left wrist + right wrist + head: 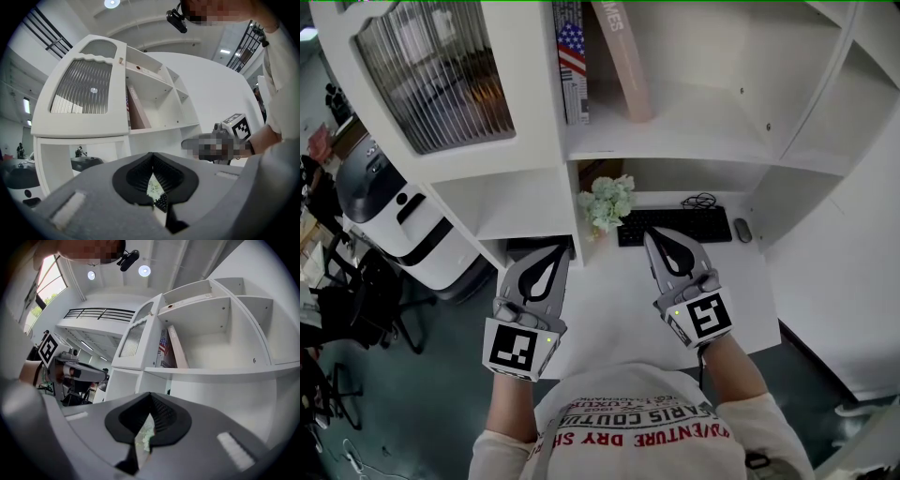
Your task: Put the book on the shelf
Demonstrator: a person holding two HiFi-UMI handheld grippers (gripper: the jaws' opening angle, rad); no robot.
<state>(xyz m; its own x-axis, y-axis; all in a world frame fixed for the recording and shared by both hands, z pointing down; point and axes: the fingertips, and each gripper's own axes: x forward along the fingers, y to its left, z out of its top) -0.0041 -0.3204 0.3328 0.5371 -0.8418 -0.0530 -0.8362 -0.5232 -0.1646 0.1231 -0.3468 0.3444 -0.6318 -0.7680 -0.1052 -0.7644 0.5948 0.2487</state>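
White office-type room with a big white wall unit that has a bench point(609, 309) built into the bottom of it. There's a ribbed glass door point(431, 70) on the left and open cubbies on the right.

As far as I can tell the job's basically done. Nothing is being carried, and there's no loose book anywhere on the bench, just a keyboard point(675, 225), a mouse point(742, 230) and a little plant point(607, 202) at the back. The tan book point(623, 56) is already up on the shelf point(694, 127), in the cubby right above the plant. My guess is that's the one the task means, but I can't be sure, because a flag book point(572, 56) sits upright just to its left against the cubby wall.

The left tool point(555, 248) has its jaws closed together with nothing in them. The right tool point(652, 234) is the same, pinched fully shut and empty. Both hover low over the bench, well below the shelf.

On looks, the tan book is a fairly tall, slim hardcover with a plain pinkish-tan cover and pale lettering on the spine, but I can only make out part of it. It isn't standing straight. Its top leans left toward the flag book and its bottom edge rests on the shelf board. If anything's left to do, maybe straightening it, and that looks optional to me.
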